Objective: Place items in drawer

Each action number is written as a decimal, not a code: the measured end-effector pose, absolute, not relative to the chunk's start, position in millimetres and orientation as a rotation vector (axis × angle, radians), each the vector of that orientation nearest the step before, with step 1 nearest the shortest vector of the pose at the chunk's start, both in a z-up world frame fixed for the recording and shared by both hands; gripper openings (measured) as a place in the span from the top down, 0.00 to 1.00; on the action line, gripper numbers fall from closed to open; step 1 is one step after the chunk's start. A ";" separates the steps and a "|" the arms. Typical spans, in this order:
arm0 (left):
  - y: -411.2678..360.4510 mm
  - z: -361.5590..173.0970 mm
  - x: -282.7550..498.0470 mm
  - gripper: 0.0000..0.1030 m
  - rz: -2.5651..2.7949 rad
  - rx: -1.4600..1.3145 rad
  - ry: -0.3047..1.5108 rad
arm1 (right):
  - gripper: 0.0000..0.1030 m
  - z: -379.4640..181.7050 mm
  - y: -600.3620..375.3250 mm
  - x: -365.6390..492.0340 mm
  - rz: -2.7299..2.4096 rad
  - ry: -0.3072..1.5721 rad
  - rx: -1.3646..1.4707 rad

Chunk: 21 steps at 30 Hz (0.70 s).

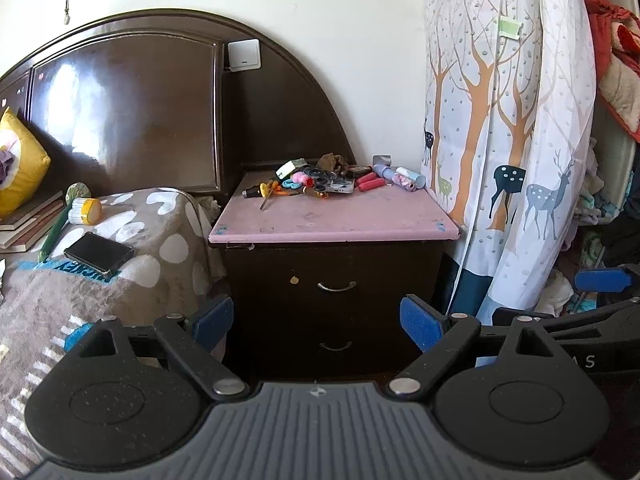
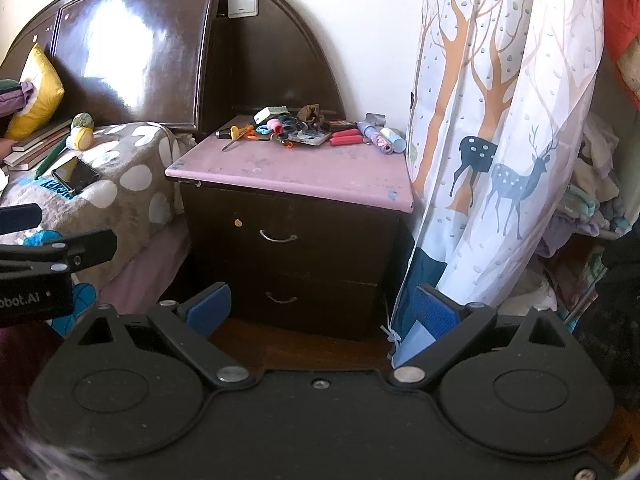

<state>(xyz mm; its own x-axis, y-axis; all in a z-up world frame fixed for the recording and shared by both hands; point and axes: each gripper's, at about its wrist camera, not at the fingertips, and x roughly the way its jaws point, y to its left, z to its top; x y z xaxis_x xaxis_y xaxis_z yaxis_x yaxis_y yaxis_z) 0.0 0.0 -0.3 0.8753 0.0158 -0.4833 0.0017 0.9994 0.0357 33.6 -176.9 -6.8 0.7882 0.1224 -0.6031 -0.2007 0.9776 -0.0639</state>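
We find the dark brown wooden two-drawer nightstand (image 1: pixel 334 280) standing between the bed with the grey spotted blanket (image 1: pixel 120 232) on one side and the white deer-print curtain (image 1: pixel 512 140) on the other. Its upper drawer (image 1: pixel 336 280) and lower drawer (image 1: pixel 336 344) are both shut, each with a curved metal handle; a small pale round mark sits on the upper front, just beside the handle.

The pink mat covering the nightstand top (image 1: pixel 332 220) carries the items, all crowded along the rear edge: a yellow-handled screwdriver (image 1: pixel 264 196) toward the rear bed-side corner, a pile of black rings and small pink and blue trinkets (image 1: pixel 316 180) in the middle, a pair of red cylindrical grips (image 1: pixel 370 182) beside them, and a rolled patterned cloth bundle (image 1: pixel 404 178) toward the rear curtain-side corner. We cannot identify the smaller pieces individually.

The front half of the mat is bare up to its front edge. The curtain hangs against the mat's side edge; the blanket lies close to the opposite edge.

We note the left gripper (image 1: pixel 316 320) released, its blue-padded fingers (image 1: pixel 214 318) spread wide, holding nothing, level with the drawer fronts and apart from them. The right gripper (image 2: pixel 324 312) is likewise spread and holding nothing, low before the lower drawer, one finger overlapping the curtain hem in its view.

A black phone (image 1: pixel 98 252) lies on the blanket.
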 end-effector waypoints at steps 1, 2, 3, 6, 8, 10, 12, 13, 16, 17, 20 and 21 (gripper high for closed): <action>0.1 -0.6 -0.1 0.12 0.006 0.036 0.507 | 0.04 -7.1 -176.8 33.9 0.175 0.638 -0.132; 0.1 -0.9 -0.1 0.12 0.004 0.036 0.510 | 0.04 -7.3 -176.4 33.1 0.175 0.633 -0.135; 0.1 -1.3 -0.1 0.12 0.002 0.037 0.513 | 0.04 -7.5 -175.3 30.0 0.174 0.625 -0.138; 0.2 -2.2 -0.2 0.12 -0.003 0.038 0.521 | 0.04 -6.9 -174.6 29.8 0.172 0.626 -0.148; 0.0 -3.0 -0.4 0.12 -0.005 0.040 0.525 | 0.04 -7.2 -175.4 30.9 0.171 0.632 -0.150; -1.0 -4.1 -0.2 0.12 -0.005 0.045 0.525 | 0.04 -8.1 -174.7 30.3 0.169 0.632 -0.159; -2.9 -3.6 -1.3 0.12 -0.005 0.040 0.527 | 0.04 -8.3 -173.6 29.4 0.169 0.631 -0.163; -3.5 -4.2 -1.5 0.12 -0.005 0.041 0.529 | 0.04 -8.2 -173.7 29.0 0.171 0.631 -0.161; -6.7 -6.0 -0.6 0.12 -0.005 0.048 0.533 | 0.04 -8.2 -174.5 29.9 0.175 0.635 -0.154; -7.2 -6.3 -1.3 0.12 -0.004 0.048 0.532 | 0.04 -8.3 -174.9 30.6 0.177 0.638 -0.151; -6.9 -6.6 -1.5 0.12 -0.005 0.048 0.534 | 0.04 -9.4 -175.5 31.0 0.187 0.645 -0.145; -6.8 -6.8 -1.5 0.12 -0.005 0.048 0.535 | 0.04 -10.0 -174.9 30.5 0.186 0.645 -0.147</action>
